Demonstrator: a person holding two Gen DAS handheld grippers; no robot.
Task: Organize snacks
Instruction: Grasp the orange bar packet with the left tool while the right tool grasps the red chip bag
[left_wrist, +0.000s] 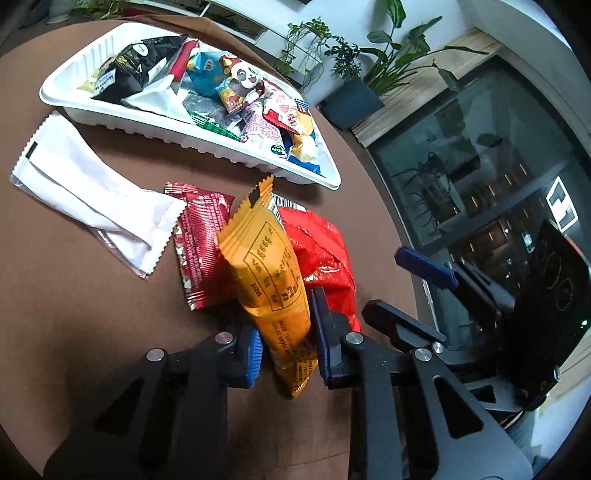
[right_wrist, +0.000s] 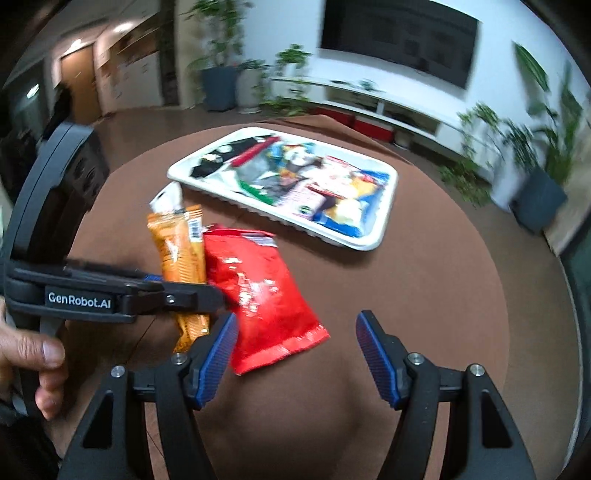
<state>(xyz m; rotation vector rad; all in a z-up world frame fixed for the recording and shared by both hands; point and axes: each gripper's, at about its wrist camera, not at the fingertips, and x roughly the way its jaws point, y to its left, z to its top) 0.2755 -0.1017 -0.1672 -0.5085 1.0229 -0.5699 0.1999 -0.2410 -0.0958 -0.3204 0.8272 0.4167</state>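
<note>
The left tool (left_wrist: 286, 345) is pinching the near end of a long orange foil snack packet (left_wrist: 271, 280), its blue-padded fingers (left_wrist: 323, 332) pressed against both sides of the wrapper. The packet's long axis runs straight away from this tool, toward the white ribbed plastic tray (left_wrist: 207, 144) of mixed wrapped snacks, which sits farther back on the round brown counter (left_wrist: 92, 295). That alignment is what the coming move likely turns on: carrying the packet forward along its own length would bring it to the tray's near rim.

The orange packet lies partly across a glossy red plastic snack bag (left_wrist: 325, 251) on its right and a dark red ribbed wrapper (left_wrist: 201, 240) on its left, with a long white sachet (left_wrist: 92, 188) farther left (all three are loose on the counter, outside the tray).

The right tool (right_wrist: 295, 360) hangs spread and empty just above the counter, with the red bag's near corner by its left finger. From its view the tray lies ahead, slightly to the right. The left tool, already gripping, is the better placed for the orange packet.
</note>
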